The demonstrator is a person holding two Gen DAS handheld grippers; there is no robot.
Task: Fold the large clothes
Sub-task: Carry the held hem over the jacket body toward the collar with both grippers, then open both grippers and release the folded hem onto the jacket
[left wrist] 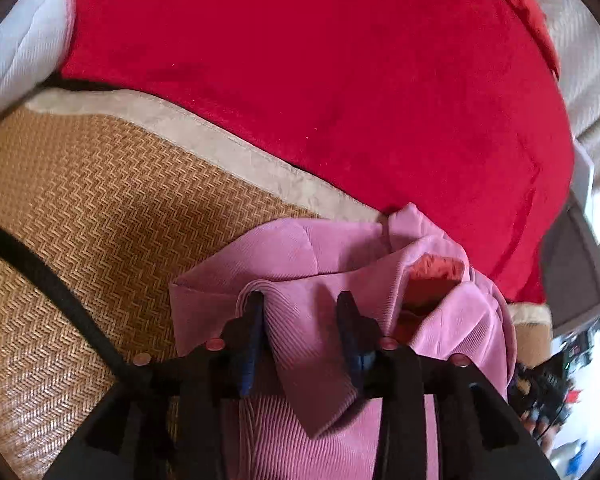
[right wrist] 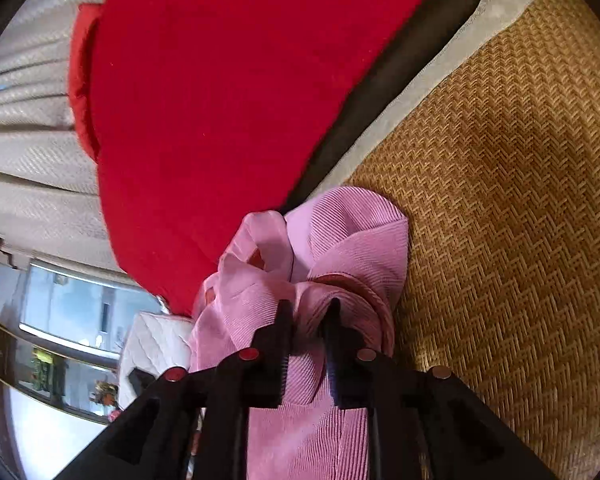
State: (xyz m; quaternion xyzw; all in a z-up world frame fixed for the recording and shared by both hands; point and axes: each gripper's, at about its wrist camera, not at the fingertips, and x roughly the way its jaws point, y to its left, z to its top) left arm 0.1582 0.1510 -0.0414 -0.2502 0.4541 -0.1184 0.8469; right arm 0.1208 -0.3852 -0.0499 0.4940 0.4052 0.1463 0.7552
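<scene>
Left wrist view: the left hand-held gripper [left wrist: 300, 300] is sitting at the lower centre of the frame, its black fingers spread apart with a ridge of pink ribbed corduroy garment [left wrist: 332, 264] bunching between them; whether it is pinching the cloth I cannot tell. Right wrist view: the right hand-held gripper [right wrist: 309, 307] is clenching a fold of the same garment [right wrist: 352, 232] between nearly closed fingers. Bunched at the lower centre of both frames, the garment is lying on a tan woven herringbone mat [left wrist: 80, 200] with a pale border, beside a bright red blanket [left wrist: 320, 60] filling the upper frame.
</scene>
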